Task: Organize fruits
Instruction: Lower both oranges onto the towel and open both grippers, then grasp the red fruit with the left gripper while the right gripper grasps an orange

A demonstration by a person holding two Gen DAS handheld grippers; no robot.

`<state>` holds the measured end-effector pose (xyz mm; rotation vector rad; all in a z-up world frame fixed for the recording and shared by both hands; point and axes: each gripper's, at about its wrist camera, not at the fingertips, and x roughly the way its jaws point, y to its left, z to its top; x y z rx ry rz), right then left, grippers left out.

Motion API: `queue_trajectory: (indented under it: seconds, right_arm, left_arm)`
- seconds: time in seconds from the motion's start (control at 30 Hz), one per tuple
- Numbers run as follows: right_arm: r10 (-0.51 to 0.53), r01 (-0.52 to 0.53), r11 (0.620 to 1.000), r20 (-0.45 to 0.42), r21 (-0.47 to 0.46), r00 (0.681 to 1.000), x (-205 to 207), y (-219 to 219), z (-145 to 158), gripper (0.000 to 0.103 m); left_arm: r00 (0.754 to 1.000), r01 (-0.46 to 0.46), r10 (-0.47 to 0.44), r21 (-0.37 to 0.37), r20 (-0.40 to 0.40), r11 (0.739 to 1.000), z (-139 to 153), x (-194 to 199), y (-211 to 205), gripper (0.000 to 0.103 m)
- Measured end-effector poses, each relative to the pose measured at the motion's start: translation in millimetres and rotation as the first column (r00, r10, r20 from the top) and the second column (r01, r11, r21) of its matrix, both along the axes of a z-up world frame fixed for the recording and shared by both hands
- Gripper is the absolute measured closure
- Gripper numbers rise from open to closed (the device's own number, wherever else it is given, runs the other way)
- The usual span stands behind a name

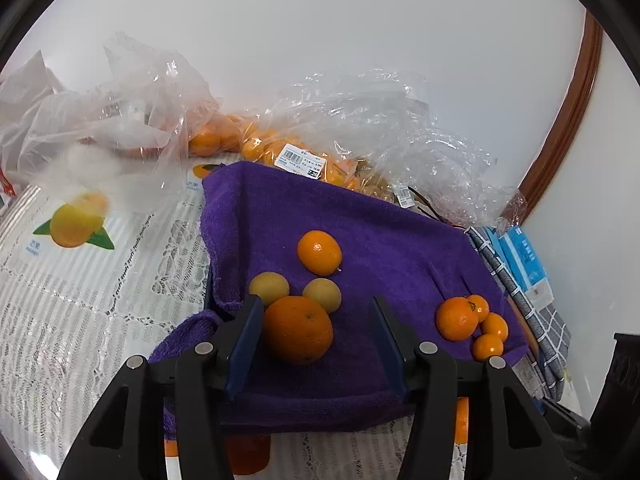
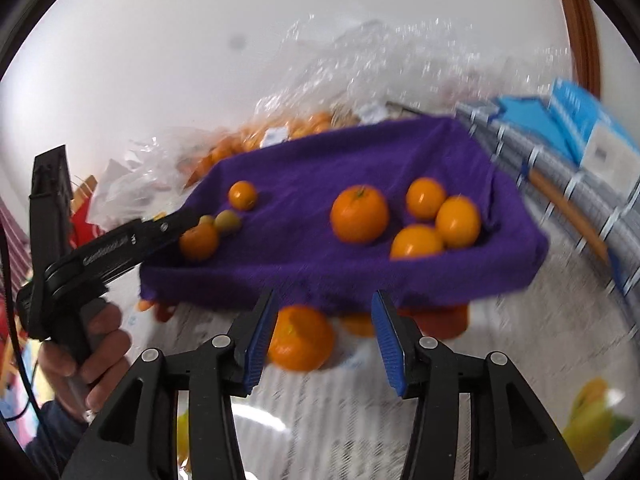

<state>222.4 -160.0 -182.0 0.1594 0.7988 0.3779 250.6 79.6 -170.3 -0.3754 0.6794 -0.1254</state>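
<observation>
Oranges sit on the purple cloth (image 1: 400, 248): a big orange (image 1: 298, 329) at 6 o'clock between the left gripper's (image 1: 316, 344) parted jaws, touching only the left pad, with two yellowish fruits (image 1: 322, 294) just behind it. A cluster (image 1: 472, 326) of four lies at 3 o'clock. The right gripper (image 2: 324, 340) hangs part-open and empty over a printed orange (image 2: 300, 338) at the cloth's near edge.

**A:** looks like somebody's home, dining area maybe?

**B:** yeah. Lace tablecloth (image 1: 80, 320) on the counter, supermarket bags (image 1: 120, 120) with a price sticker (image 1: 301, 162), folded checked cloth (image 1: 528, 312), wooden door frame (image 1: 568, 120), plain white wall (image 1: 320, 20).
</observation>
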Motion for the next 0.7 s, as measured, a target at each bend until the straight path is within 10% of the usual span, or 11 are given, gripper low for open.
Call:
queue_trajectory:
  seconds: [0.7]
  right_arm:
    - [0.006, -0.007, 0.999, -0.041, -0.040, 0.999, -2.1, 7.3, -12.0, 0.062]
  left_arm:
    - [0.999, -0.009, 0.007, 0.059, 0.035, 0.998, 3.3, -11.4, -4.1, 0.051]
